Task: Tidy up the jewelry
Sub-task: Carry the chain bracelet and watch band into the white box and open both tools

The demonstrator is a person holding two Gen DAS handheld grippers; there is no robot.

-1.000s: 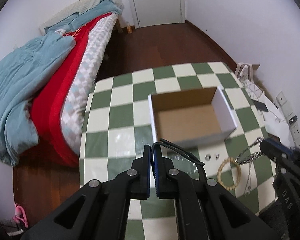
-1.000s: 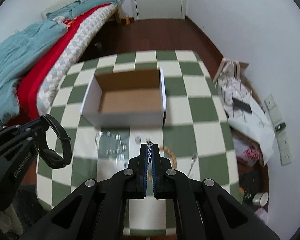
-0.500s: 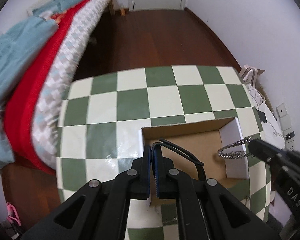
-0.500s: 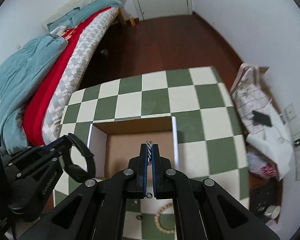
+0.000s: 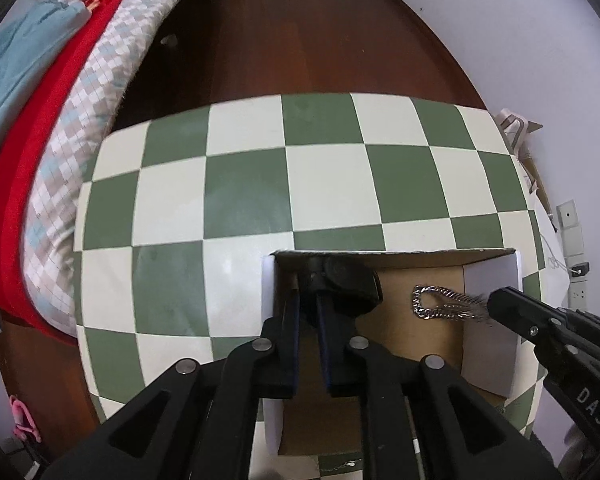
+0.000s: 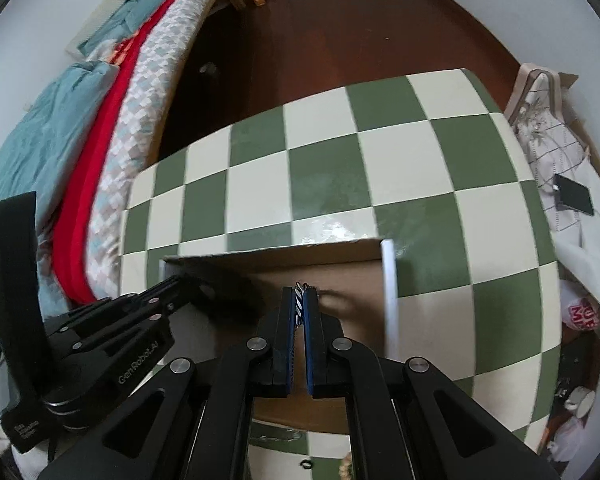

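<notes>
Down at the bottom of the left wrist view, our left gripper [image 5: 308, 304] reaches into the cardboard box [image 5: 490, 280], its jaws slightly apart with a black band [image 5: 350, 282] lying across their tips; we cannot tell whether they grip it. Right of it in that frame, our right gripper [image 5: 494, 304] enters from the lower right edge, jaws pinching a silver chain [image 5: 440, 304], whose loop hangs out to the left over the brown box floor. From the right wrist view, the chain [image 6: 299, 300] shows as a thin strip squeezed between the blue pads [image 6: 310, 320] at lower centre, with the left gripper [image 6: 180, 284] coming in from the lower left. Beyond the box's far wall spreads the green-and-white checkered table [image 5: 324, 168], and further off, at the upper left, a bed [image 5: 80, 60] with red and teal blankets.
</notes>
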